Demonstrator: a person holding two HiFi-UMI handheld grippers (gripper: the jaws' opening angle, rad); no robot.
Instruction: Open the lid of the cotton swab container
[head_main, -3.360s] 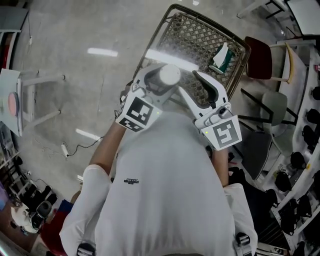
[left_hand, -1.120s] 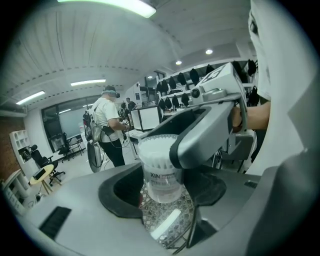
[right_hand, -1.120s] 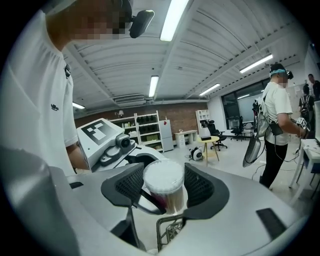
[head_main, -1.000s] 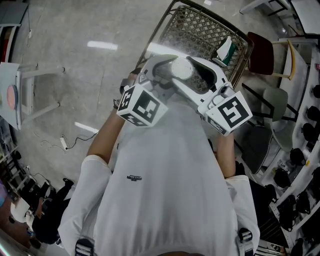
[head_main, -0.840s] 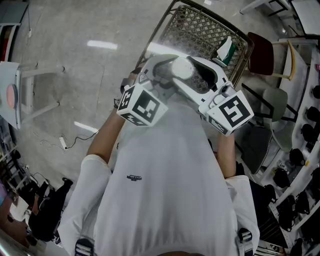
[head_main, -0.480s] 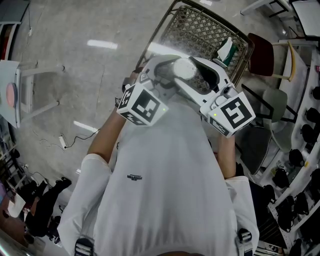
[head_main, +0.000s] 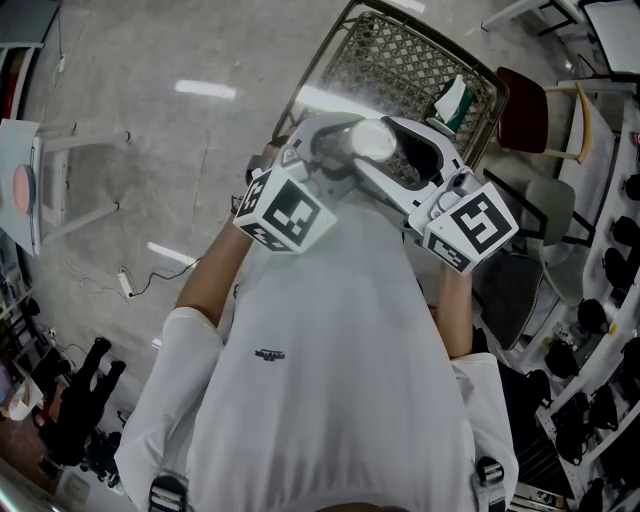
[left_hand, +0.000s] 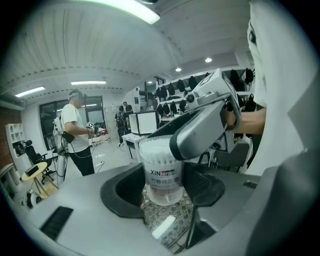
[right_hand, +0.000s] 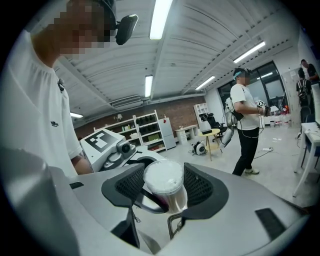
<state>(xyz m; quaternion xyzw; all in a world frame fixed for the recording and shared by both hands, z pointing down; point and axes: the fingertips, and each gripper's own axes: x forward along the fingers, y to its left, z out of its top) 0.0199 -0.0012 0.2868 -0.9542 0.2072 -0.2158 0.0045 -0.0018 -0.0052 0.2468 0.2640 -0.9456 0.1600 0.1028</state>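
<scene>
The head view looks down over the person's white shirt (head_main: 330, 400). It shows the left gripper (head_main: 345, 150) and the right gripper (head_main: 388, 150) raised in front of the chest, meeting above a wire basket (head_main: 400, 70). From there only the round pale top of the cotton swab container (head_main: 372, 140) shows between them.

The grips themselves are visible only in the two gripper views. The left gripper view shows that gripper's dark pads closed on the lower body of the clear container. The container stands upright, its printed label faces the camera, and white swabs are packed inside. A grey jaw of the right gripper crosses its top on the right.

The right gripper view looks at the top end. There the ribbed pads sit against either side of the lid (right_hand: 163, 175), the jaws fairly wide apart around it.

A standing person (left_hand: 75, 132) appears in the left gripper view, and another bystander (right_hand: 247, 130) in the right gripper view. Neither is seen from the head.
</scene>
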